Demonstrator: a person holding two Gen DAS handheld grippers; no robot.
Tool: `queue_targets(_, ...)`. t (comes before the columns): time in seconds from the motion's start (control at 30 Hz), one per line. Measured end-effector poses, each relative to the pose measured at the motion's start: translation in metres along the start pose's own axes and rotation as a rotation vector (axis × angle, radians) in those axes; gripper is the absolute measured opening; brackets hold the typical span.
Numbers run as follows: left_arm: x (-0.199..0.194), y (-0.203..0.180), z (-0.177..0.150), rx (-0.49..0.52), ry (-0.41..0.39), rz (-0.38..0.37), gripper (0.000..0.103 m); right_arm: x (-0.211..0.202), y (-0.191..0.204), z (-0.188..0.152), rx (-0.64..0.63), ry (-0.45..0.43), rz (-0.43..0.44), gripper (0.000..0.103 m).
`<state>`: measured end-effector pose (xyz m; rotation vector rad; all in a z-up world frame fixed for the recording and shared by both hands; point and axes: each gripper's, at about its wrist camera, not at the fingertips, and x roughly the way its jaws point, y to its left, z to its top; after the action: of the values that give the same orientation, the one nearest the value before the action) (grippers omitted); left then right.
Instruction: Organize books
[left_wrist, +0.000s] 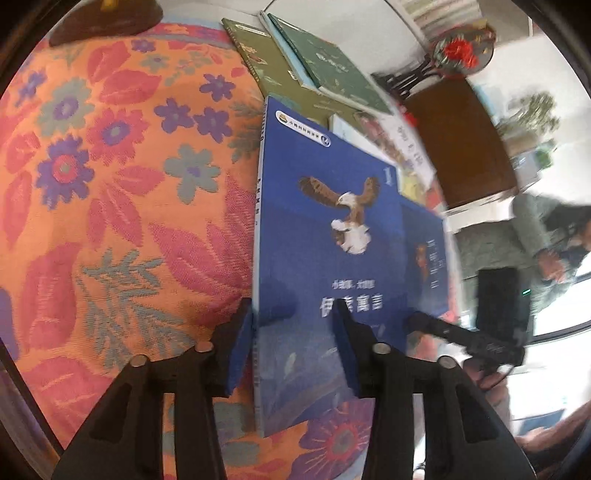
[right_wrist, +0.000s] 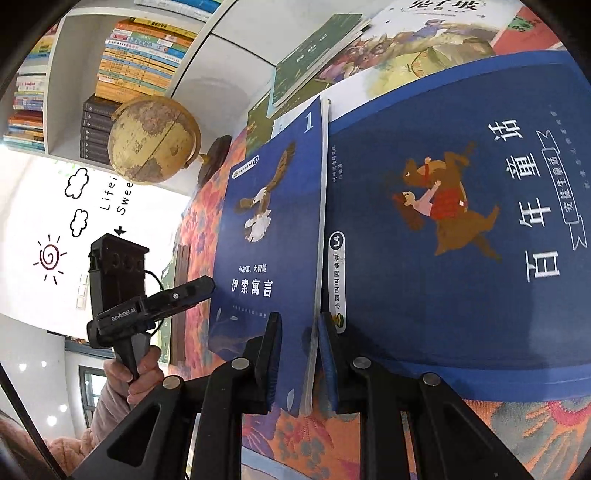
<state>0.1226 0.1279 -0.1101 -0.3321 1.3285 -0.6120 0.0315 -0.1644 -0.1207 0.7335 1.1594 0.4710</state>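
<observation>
While the blue eagle book (left_wrist: 332, 229) stands on its lower edge over the flowered orange cloth (left_wrist: 110, 184), I hold it from two sides. My left gripper (left_wrist: 295, 354) has the spine side between its blue pads; one pad is against the spine and the other lies on the front cover, so the jaws are nearly closed on the book. My right gripper (right_wrist: 299, 354) pinches the page edge of the same book, with the jaws narrow and a pad on each side. Just beside it, a second blue book (right_wrist: 461, 229) with a bear and a girl lies flat on the cloth. Behind them I see green books (left_wrist: 325, 62) and an illustrated book (right_wrist: 417, 40) lying overlapped. Further away stand a globe (right_wrist: 155, 140) and a white bookshelf (right_wrist: 140, 55) with many books.
</observation>
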Motion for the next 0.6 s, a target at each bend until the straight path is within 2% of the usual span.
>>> queue_targets(0.1,-0.002,-0.006,-0.002,0.022,0.015,0.057,0.029,0.0,0.005,0.0,-0.006,0.009,-0.035,0.019)
queue_targets(0.23,-0.003,0.002,-0.004,-0.008,0.028,0.035,0.026,0.0,0.014,-0.012,0.003,0.068,-0.09,0.019)
queue_targets(0.27,-0.003,0.002,-0.004,-0.012,0.029,0.033,0.026,-0.001,0.016,-0.015,0.0,0.085,-0.106,0.021)
queue_targets(0.3,-0.003,0.002,-0.004,-0.013,0.03,0.031,0.026,0.0,0.017,-0.018,-0.005,0.118,-0.135,0.034)
queue_targets(0.33,-0.003,0.002,-0.004,-0.008,0.033,0.032,0.026,0.002,0.017,-0.019,-0.013,0.146,-0.165,0.035)
queue_targets(0.4,-0.003,0.003,-0.002,0.006,0.042,0.031,0.027,0.0,0.019,-0.019,-0.025,0.14,-0.175,0.036)
queue_targets(0.53,-0.001,0.008,0.001,0.008,0.068,-0.026,0.034,0.006,0.015,-0.014,-0.042,0.117,-0.107,0.042)
queue_targets(0.6,-0.001,0.012,0.003,-0.008,0.074,-0.076,0.04,0.008,0.013,-0.014,-0.044,0.101,-0.071,0.042)
